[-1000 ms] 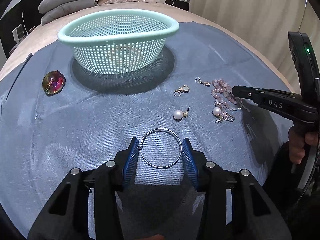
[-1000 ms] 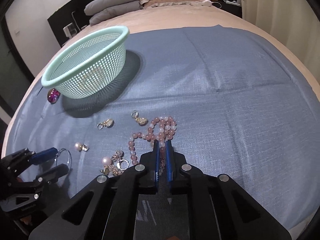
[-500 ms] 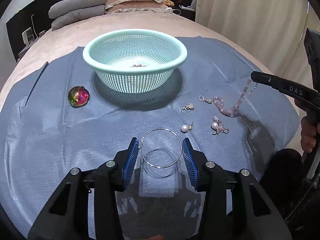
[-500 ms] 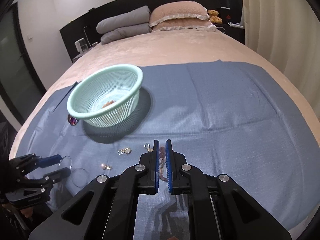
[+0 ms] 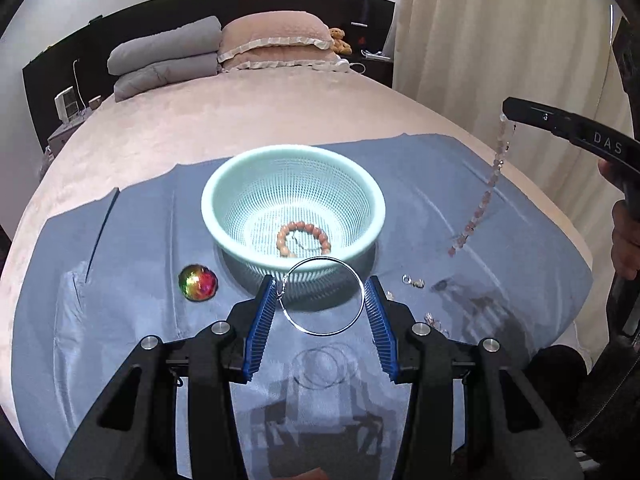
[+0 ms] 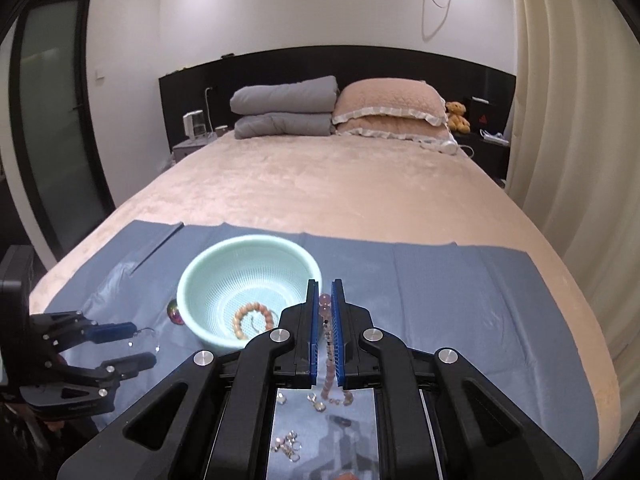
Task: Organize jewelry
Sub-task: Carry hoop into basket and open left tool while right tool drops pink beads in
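My left gripper [image 5: 322, 298] is shut on a large silver hoop [image 5: 323, 295] and holds it in the air just in front of the mint mesh basket [image 5: 224, 184]. An orange bead bracelet [image 5: 303, 236] lies in the basket. My right gripper [image 6: 325, 322] is shut on a pink bead necklace [image 6: 327, 364], which hangs straight down from it; in the left wrist view the strand [image 5: 486, 190] dangles to the right of the basket. Small earrings [image 6: 288, 444] lie on the blue cloth below. The left gripper [image 6: 132, 346] also shows in the right wrist view.
An iridescent round stone [image 5: 198, 282] lies on the blue cloth [image 5: 120, 280] left of the basket. More small earrings [image 5: 414, 281] lie to its right. The cloth covers the foot of a bed with pillows [image 6: 388, 112] at the far end. A curtain [image 6: 580, 160] hangs on the right.
Both grippers have risen well above the cloth. The hoop came up off the cloth with the left gripper and the necklace was lifted clear and now hangs from the right gripper.
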